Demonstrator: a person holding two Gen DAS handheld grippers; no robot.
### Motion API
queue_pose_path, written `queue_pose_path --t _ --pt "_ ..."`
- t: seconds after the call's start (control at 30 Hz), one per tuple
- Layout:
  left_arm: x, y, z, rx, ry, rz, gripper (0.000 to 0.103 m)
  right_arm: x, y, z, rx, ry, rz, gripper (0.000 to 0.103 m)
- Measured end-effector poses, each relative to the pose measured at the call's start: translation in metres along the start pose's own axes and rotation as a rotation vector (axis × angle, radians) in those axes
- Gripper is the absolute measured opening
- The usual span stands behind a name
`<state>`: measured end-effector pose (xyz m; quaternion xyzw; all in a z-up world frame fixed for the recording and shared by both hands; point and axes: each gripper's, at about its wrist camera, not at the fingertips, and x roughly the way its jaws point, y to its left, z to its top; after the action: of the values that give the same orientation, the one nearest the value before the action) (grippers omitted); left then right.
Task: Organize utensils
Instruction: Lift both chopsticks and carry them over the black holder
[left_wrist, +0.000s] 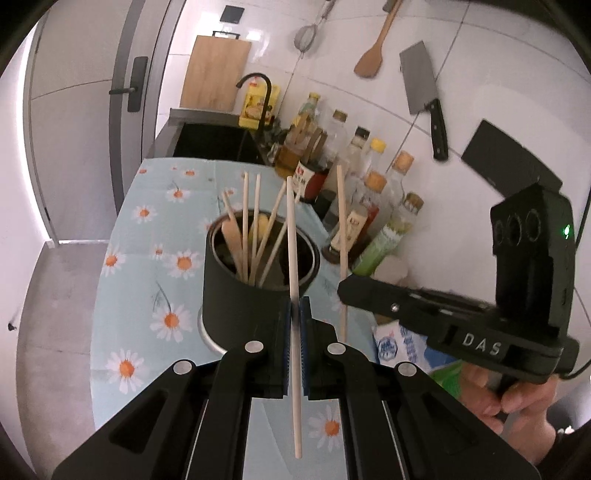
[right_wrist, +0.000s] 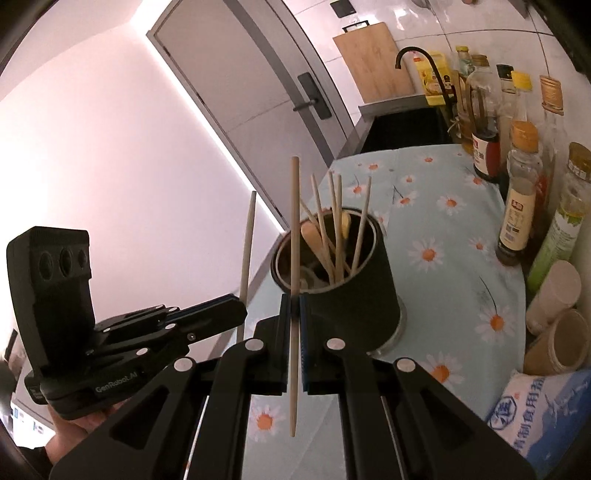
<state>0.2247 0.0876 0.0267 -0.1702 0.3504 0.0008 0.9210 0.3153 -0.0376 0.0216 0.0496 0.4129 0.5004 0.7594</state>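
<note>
Upright between the blue ribbed pads of the left gripper (left_wrist: 294, 314) stands a pale wooden chopstick (left_wrist: 293, 266), clamped tight near its middle so that both ends stick out free. Likewise the right gripper (right_wrist: 294, 314) is closed hard on a second chopstick (right_wrist: 294, 236), also near vertical. Each pair of tongs has hold of one stick and nothing else.

Just beyond both sits the black cylindrical utensil holder (left_wrist: 243, 295), matte outside with a shiny metal rim and foot. Several thin round chopsticks (left_wrist: 245, 221) lean fanned out inside it beside a flat wooden spatula (left_wrist: 231, 236); about half of its mouth is open.

It stands on a light blue cloth printed with daisies (left_wrist: 147, 280), which has bare room to the holder's left, up to the counter's edge and the grey floor (left_wrist: 51, 314). On the other side a crowded row of glass and plastic sauce bottles (left_wrist: 369, 199) lines the white tiled wall, with a blue-printed bag (right_wrist: 546, 417) and two beige tubs (right_wrist: 557, 339) nearest. A steel cleaver (left_wrist: 423, 83) and a wooden turner (left_wrist: 373, 55) hang on the wall above.
</note>
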Motion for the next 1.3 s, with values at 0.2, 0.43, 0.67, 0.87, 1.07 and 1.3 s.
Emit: queue_pose_path --t 0.2,0.43,0.67,0.87,1.07,1.3 --pt "0.000 0.001 0.017 -0.001 -0.069 -0.037 0.003 -0.004 0.002 0.016 -0.013 -0.063 0.004 0.006" --pt "-0.001 0.003 0.042 -0.025 -0.147 -0.068 0.003 -0.012 0.005 0.041 -0.022 -0.163 0.022 0.006" --pt "-0.006 0.000 0.060 0.014 -0.228 -0.038 0.003 -0.014 0.008 0.061 -0.047 -0.227 0.024 0.006" --pt "-0.001 0.000 0.073 0.025 -0.297 0.023 0.003 -0.008 0.002 0.072 -0.044 -0.250 0.013 0.006" --pt "0.005 0.003 0.080 0.038 -0.363 0.052 0.003 -0.005 -0.005 0.079 -0.042 -0.286 -0.001 0.006" --pt "0.010 0.006 0.080 0.061 -0.440 0.065 0.003 0.002 -0.008 0.078 -0.088 -0.341 -0.018 0.006"
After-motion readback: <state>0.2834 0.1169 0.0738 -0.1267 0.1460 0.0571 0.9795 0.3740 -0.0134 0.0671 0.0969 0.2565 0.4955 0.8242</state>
